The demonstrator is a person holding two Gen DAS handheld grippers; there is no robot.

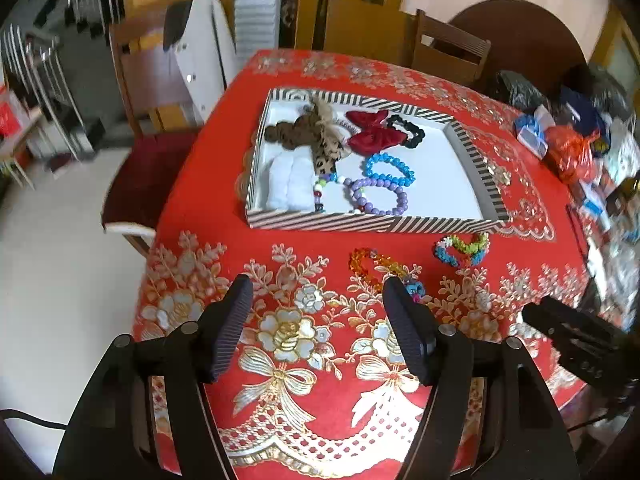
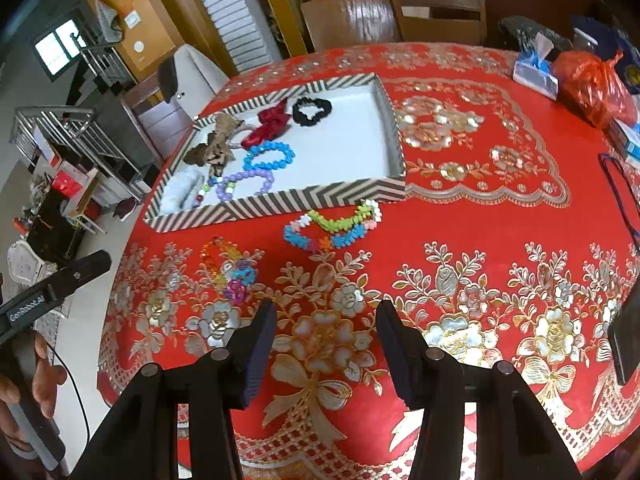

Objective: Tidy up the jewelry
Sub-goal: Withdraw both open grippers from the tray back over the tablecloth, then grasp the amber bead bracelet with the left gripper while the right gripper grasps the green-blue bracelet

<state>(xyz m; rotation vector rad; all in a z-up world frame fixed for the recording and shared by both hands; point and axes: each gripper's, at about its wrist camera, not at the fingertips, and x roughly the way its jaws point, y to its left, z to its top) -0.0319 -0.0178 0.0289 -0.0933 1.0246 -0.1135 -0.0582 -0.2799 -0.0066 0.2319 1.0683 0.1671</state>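
A striped tray (image 1: 372, 224) (image 2: 280, 204) on the red tablecloth holds a blue bead bracelet (image 1: 389, 168) (image 2: 269, 156), a purple one (image 1: 380, 196) (image 2: 244, 184), a red bow (image 1: 372, 132), a black scrunchie (image 1: 408, 130) (image 2: 313, 110), brown hair ties and a white cloth. In front of the tray lie a multicolour flower bracelet (image 1: 462, 249) (image 2: 334, 228) and an orange-and-mixed bead bracelet (image 1: 376, 266) (image 2: 228, 268). My left gripper (image 1: 318, 300) is open and empty, hovering before the orange bracelet. My right gripper (image 2: 326, 320) is open and empty, nearer than both loose bracelets.
Plastic bags, a tissue pack (image 2: 536, 72) and small boxes clutter the table's right side. Wooden chairs (image 1: 452, 52) stand behind the table, and one with a red cushion (image 1: 144, 184) stands at its left. A dark phone-like object (image 2: 626, 340) lies at the right edge.
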